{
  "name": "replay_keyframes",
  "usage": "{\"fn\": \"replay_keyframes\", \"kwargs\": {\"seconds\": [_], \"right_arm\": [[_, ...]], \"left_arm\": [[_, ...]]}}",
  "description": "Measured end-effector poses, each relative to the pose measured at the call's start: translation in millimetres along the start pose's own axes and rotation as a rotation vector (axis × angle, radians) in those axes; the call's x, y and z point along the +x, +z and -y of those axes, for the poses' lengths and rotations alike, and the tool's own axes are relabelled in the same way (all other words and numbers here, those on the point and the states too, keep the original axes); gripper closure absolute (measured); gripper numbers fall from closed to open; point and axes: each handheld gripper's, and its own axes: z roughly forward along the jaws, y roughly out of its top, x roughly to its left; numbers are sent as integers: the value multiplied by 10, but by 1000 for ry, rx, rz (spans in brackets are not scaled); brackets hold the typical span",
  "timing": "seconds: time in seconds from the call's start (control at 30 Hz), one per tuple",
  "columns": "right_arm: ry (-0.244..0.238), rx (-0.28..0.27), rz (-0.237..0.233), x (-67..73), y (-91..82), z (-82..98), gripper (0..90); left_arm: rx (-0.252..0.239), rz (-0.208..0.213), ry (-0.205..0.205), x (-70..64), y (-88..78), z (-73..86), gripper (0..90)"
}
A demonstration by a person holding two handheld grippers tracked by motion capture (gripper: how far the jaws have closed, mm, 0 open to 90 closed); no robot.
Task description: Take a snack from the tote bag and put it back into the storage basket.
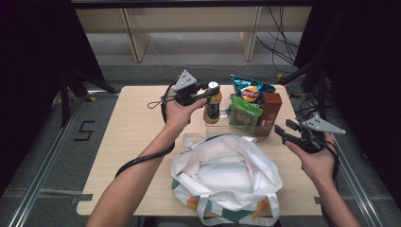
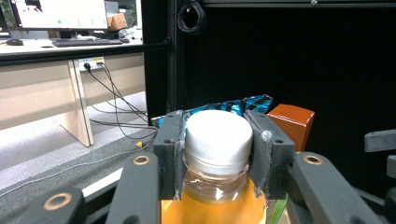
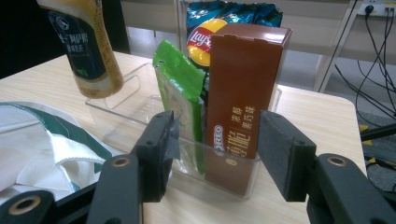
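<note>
High view places the orange drink bottle with a white screw cap [image 1: 212, 105] at the desk's twelve o'clock, its base over the left end of the clear plastic bin [image 1: 222, 126]. Left hand-held gripper [image 1: 206, 92] is clamped on the bottle's cap and neck, pads pressing both sides. At the bottle's three o'clock, inside the bin, stand a green snack packet [image 1: 244, 115], a teal crisp bag [image 1: 250, 88] and a brown cardboard box [image 1: 270, 112]. Right hand-held gripper [image 1: 283, 129] hovers at the bin's three o'clock, jaws parted, holding nothing. White cloth tote bag with teal and orange trim [image 1: 226, 177] lies at six o'clock on the light wooden desk [image 1: 137, 123].
</note>
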Motion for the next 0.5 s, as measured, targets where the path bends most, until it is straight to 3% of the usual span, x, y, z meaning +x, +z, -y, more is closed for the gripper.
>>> {"fn": "replay_keyframes", "kwargs": {"seconds": [0.03, 0.17, 0.33, 0.4, 0.5], "right_arm": [[-18, -3, -17, -18, 2, -6, 481], [5, 8, -19, -5, -8, -4, 481], [-17, 0, -17, -17, -2, -5, 481], [6, 11, -17, -4, -8, -3, 481], [-8, -4, -8, -13, 2, 10, 481]], "left_arm": [[-1, 1, -1, -2, 5, 3, 591], [2, 6, -3, -10, 33, 19, 591], [5, 13, 1, -31, 63, 26, 591], [7, 17, -5, -28, 77, 29, 591], [9, 13, 4, -35, 99, 36, 591]]}}
